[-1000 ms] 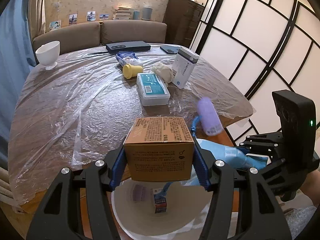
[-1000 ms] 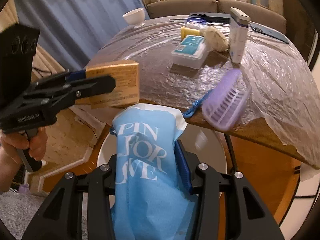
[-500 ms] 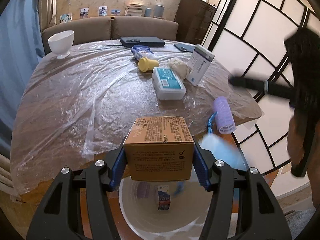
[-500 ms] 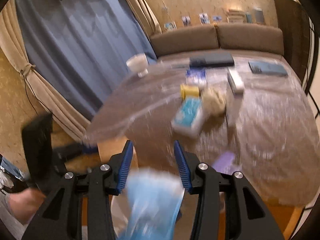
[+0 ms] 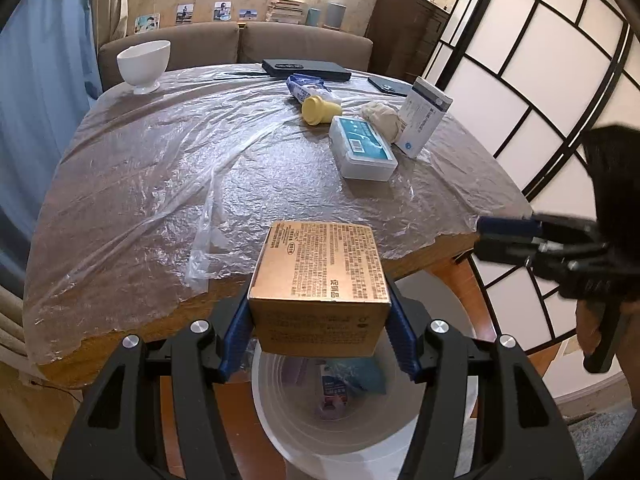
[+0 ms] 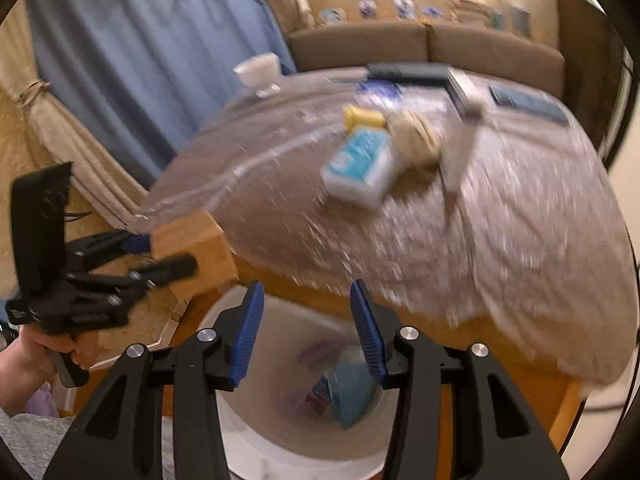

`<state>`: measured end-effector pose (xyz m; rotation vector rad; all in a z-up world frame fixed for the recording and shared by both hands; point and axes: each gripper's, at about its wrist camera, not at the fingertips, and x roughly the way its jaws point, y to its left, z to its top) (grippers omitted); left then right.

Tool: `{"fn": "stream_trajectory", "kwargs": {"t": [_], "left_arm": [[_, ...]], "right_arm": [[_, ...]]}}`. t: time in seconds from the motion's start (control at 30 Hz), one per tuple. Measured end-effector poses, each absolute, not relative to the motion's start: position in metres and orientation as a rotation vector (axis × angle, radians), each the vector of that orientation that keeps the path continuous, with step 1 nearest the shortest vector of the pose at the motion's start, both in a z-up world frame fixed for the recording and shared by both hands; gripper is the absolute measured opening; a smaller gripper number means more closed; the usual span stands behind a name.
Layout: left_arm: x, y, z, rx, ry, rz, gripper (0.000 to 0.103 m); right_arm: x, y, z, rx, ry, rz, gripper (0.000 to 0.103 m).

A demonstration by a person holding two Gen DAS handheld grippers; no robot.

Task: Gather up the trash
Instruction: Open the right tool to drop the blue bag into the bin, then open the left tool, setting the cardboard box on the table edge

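Plastic-covered desk (image 5: pixel 160 168) looks less cluttered: your right gripper (image 6: pixel 307 332) just dropped the blue bag (image 6: pixel 352 392), fingers now open; left gripper (image 5: pixel 320 336) still clamps the cardboard box (image 5: pixel 320 280) above the bin (image 5: pixel 280 408).

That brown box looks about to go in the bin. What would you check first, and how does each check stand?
1. Cardboard box clamped between the left gripper fingers: ok.
2. Box over the white bin opening: ok, the bin's mouth shows directly beneath it.
3. Right gripper empty and open: ok.
4. Right gripper out of the drop path: cannot tell; it hangs near the bin.
5. Room in the bin: ok, only the blue bag and small items lie at the bottom.
6. Trash left on the table: not ok, several items remain.
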<state>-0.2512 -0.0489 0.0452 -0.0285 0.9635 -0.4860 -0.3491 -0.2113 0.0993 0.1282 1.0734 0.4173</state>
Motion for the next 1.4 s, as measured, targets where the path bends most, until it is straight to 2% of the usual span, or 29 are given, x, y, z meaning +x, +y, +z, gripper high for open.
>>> {"fn": "stream_trajectory", "kwargs": {"t": [0.03,0.23,0.7,0.8,1.0,1.13,1.2,1.3,1.4], "left_arm": [[-0.252,-0.051,0.045,-0.023,0.963,-0.491,0.060],[-0.255,-0.061,0.044,0.001,0.962,-0.506,0.060],[-0.225,-0.066,0.039,0.013,0.939,-0.472,0.060],[-0.217,-0.067,0.038,0.028,0.930,-0.468,0.060],[-0.206,-0.073,0.037,0.065,0.923,-0.469,0.060],[-0.201,-0.074,0.037,0.067,0.926,-0.473,0.060],[-0.200,-0.073,0.037,0.057,0.939,-0.478,0.060],[-0.200,-0.067,0.042,0.017,0.954,-0.490,0.072],[-0.202,-0.062,0.048,-0.018,0.953,-0.507,0.075]], "right_arm": [[-0.352,-0.214,0.094,0.142,1.088,0.410,0.058],[-0.363,-0.215,0.068,0.154,1.156,0.381,0.064],[-0.337,-0.196,0.085,0.044,1.069,0.360,0.066],[-0.325,-0.200,0.088,0.020,1.048,0.312,0.076],[-0.290,-0.225,0.099,0.075,0.991,0.213,0.077],[-0.278,-0.239,0.108,0.098,0.951,0.175,0.087],[-0.274,-0.243,0.111,0.104,0.941,0.172,0.088],[-0.271,-0.250,0.114,0.126,0.935,0.183,0.088],[-0.270,-0.254,0.118,0.148,0.931,0.195,0.088]]}}
